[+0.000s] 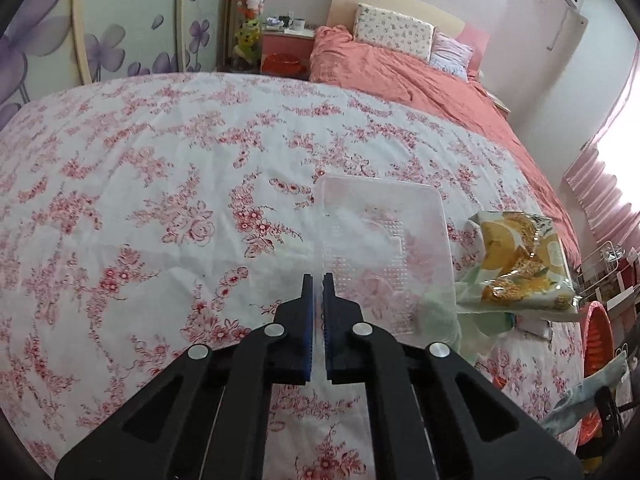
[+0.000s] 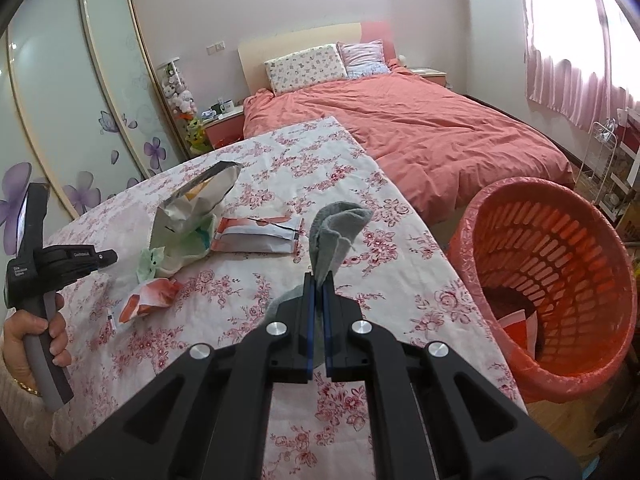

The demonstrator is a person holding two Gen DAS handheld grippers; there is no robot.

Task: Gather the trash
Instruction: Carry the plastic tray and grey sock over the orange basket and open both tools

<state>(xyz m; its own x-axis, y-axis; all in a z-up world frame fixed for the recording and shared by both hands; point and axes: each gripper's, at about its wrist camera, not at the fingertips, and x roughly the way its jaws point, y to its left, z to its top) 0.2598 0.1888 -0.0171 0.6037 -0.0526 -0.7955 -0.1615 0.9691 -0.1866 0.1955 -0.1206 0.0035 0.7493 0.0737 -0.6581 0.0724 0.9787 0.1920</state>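
We are mid-collection: our left gripper (image 1: 318,280) is clamped on the edge of a clear plastic tray (image 1: 386,248) held above the floral tablecloth (image 1: 160,184), and our right gripper (image 2: 319,280) pinches a grey cloth (image 2: 336,236) left of the orange laundry basket (image 2: 560,264). We judge the next move is swinging each load rightward over the basket's rim before releasing, while the yellow snack bag (image 1: 520,260), torn wrappers (image 2: 260,236) and crumpled packets wait on the table left of the basket.

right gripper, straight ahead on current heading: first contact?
Likely the floral tablecloth, past the grey cloth the right gripper already holds. The red-white wrapper sits left of line; depth unclear.
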